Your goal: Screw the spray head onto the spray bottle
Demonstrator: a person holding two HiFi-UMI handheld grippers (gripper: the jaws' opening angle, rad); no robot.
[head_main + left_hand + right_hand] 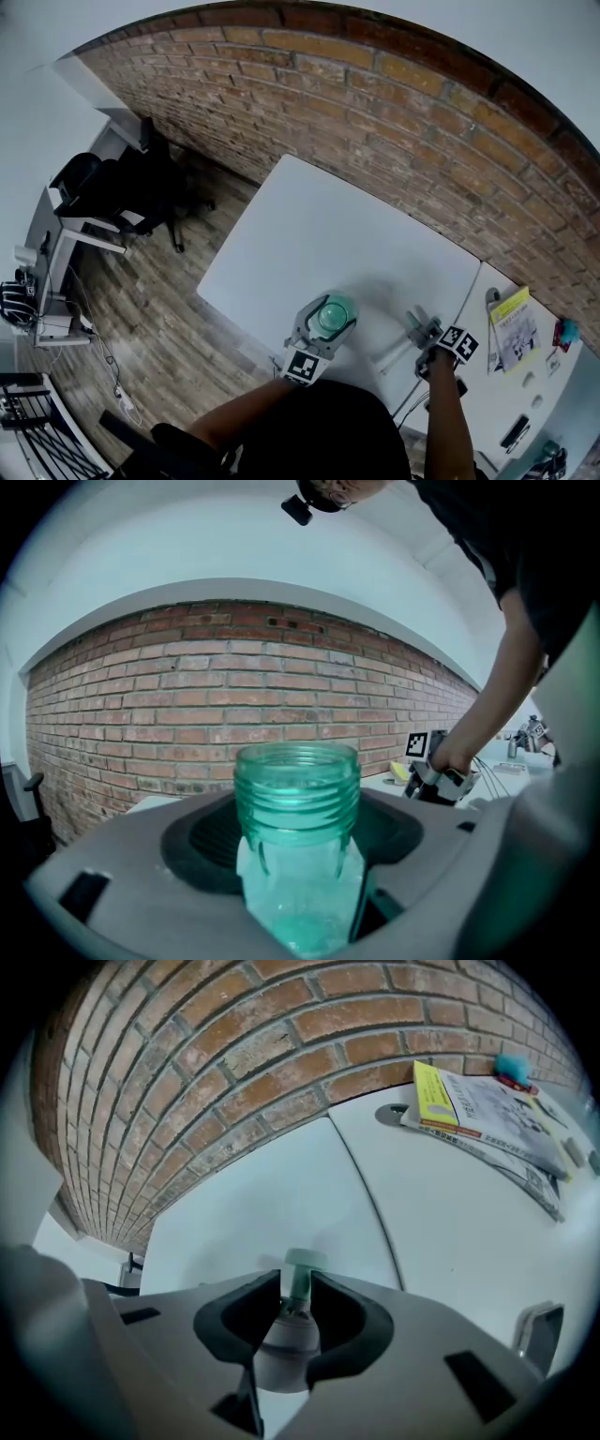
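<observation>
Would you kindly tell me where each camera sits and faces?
Head view: on the person's head, down at the table; both forearms show.
Left gripper view: on the left hand-held gripper, toward the brick wall past the bottle; right arm shows.
Right gripper view: on the right hand-held gripper, down at the table past the spray head; no body.
Shared: bottle, in head and left views.

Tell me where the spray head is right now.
It is clamped in the right gripper, over the white table at the head view's lower right, just right of the green bottle that the left gripper holds.
</observation>
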